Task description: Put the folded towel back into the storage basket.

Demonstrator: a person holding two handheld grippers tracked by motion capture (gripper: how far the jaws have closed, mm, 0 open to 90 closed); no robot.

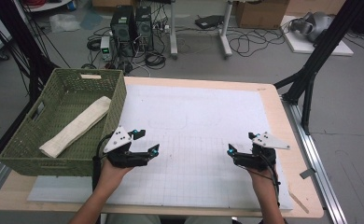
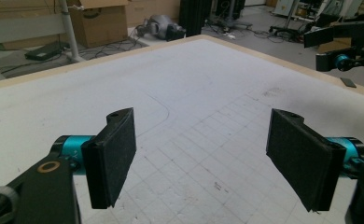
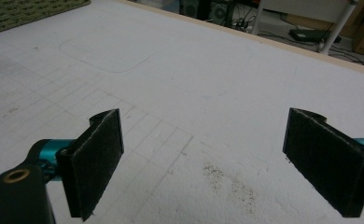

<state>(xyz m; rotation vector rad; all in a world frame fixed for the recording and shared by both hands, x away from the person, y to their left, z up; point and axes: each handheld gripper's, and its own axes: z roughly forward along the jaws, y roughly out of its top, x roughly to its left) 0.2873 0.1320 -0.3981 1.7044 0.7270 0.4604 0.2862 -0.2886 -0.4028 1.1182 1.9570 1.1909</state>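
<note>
Both grippers hover spread and empty over the white mat (image 1: 194, 116) — left gripper (image 1: 147, 141), right gripper (image 1: 240, 143) — while the rolled towel (image 1: 76, 126) lies in the green basket (image 1: 117, 100) at left, whose tall wall could snag a low reach.

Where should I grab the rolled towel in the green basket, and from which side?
Take the rolled towel across its middle, coming straight down from above. It lies flat and diagonal on the basket floor, and the walls block any sideways approach. Turn the jaws crosswise to the roll's long axis. The left gripper, open and right beside the basket, is probably the handier one.
</note>
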